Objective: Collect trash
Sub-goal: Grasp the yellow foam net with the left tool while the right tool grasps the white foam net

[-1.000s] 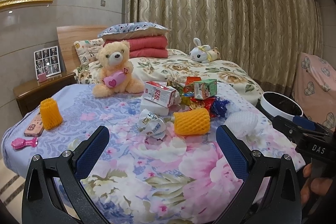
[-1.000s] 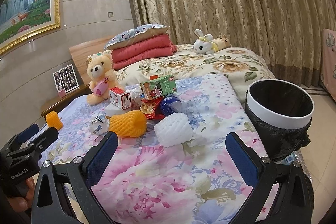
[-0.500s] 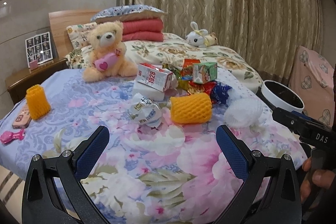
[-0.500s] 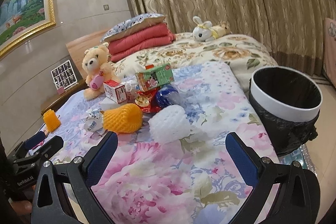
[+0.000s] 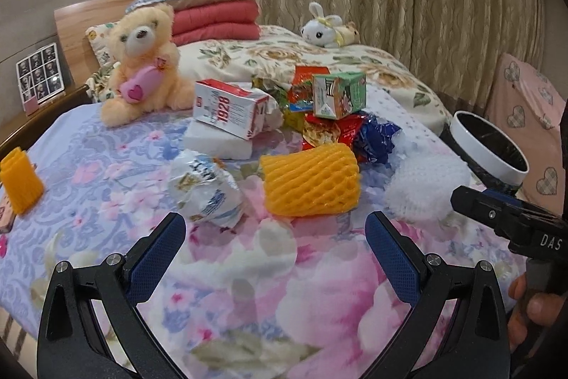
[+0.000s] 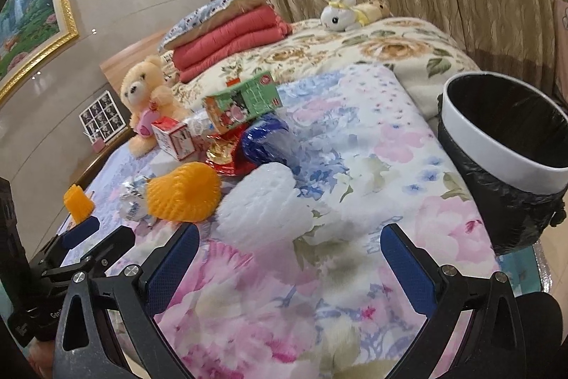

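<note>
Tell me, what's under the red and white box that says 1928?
The 1928 box leans on a flat white foam block lying on the flowery bedspread. Whatever lies beneath the block is covered.

Floral bedspread [image 5: 248, 290] (trash [image 5: 310, 180] atop)

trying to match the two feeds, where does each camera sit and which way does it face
Left wrist: on the left gripper, low over the floral bedspread, facing the orange foam net; the right gripper and a hand show at right.
Right wrist: on the right gripper, facing the white foam net, trash bin at right; the left gripper at left.
Shared: both nets, teddy bear, bin.
</note>
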A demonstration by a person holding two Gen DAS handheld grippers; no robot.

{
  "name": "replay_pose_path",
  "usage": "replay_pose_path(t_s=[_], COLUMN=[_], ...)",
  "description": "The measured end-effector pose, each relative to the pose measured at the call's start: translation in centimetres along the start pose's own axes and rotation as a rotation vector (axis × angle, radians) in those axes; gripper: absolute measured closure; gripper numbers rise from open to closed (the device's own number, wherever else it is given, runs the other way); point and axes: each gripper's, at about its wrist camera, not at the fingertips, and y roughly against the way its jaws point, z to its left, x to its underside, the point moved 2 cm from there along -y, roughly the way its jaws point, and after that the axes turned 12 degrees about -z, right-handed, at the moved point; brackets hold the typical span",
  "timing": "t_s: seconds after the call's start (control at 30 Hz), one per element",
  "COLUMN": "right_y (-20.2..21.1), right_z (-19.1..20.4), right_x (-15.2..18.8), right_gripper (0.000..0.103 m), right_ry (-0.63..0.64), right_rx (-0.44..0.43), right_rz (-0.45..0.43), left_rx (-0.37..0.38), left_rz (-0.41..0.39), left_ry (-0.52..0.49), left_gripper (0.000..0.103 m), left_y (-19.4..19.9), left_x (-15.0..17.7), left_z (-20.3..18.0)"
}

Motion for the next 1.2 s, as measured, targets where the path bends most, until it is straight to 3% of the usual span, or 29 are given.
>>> replay_pose_path(t_s=[0.13, 0.23, 0.33, 0.4, 0.47, 0.5, 0.53, 0.63, 0.77, 1.2], right_y=[-1.0, -1.6, -2.2, -2.5, -2.7, -2.7, -2.7, -2.3, -1.4, 2.5], right_z=[-0.4, -0.7, -0.8, -1.0, -1.1, -1.2, -1.3, -1.4, -1.5, -4.4], right_x=[0.0, -0.1, -0.1, -0.1, -0.2, -0.2, -0.3, -0.3, -0.3, -1.6], right_gripper=[0.006, 0.015, 0.034, 0.053, 0.063, 0.075, 0.08, 0.084, 0.087, 0.088], right_ry=[-0.03, -0.05, -0.061, -0.071, -0.074, -0.072, -0.075, -0.073, -0.062, -0.098], right_rx=[-0.015, -0.038, -0.053, -0.064, -0.069, -0.073, -0.078, -0.093, -0.103, -0.097], right_rz=[0.025, 0.046, 0.063, 0.075, 0.079, 0.08, 0.081, 0.072, 0.053, -0.019], left_rx=[0.003, 0.011, 0.016, 0.03, 0.047, 0.057, 0.061, 0.072, 0.097, 0.152], left_rz=[0.032, 0.048, 0.059, 0.075, 0.095, 0.106, 0.114, 0.115, 0.132, 0.082], left_ry=[-0.002, 0.004, -0.006, -0.008, -0.007, -0.006, -0.006, -0.01, -0.006, -0.016], left_gripper=[0.0, 0.0, 0.001, 0.015, 0.028, 0.037, 0.039, 0.054, 0.09, 0.092], left_y=[-1.7, -2.7, -3.6, -4.3, -4.8, -5.1, -5.2, -5.2, -4.9, -2.6], left_x=[-0.2, -0.5, -0.7, -0.8, -0.8, -0.8, -0.7, -0.5, -0.1, -0.6], left_z=[-0.4, -0.8, -1.3, -1.6, -1.9, -2.1, -2.2, -2.4, -2.5, -4.3])
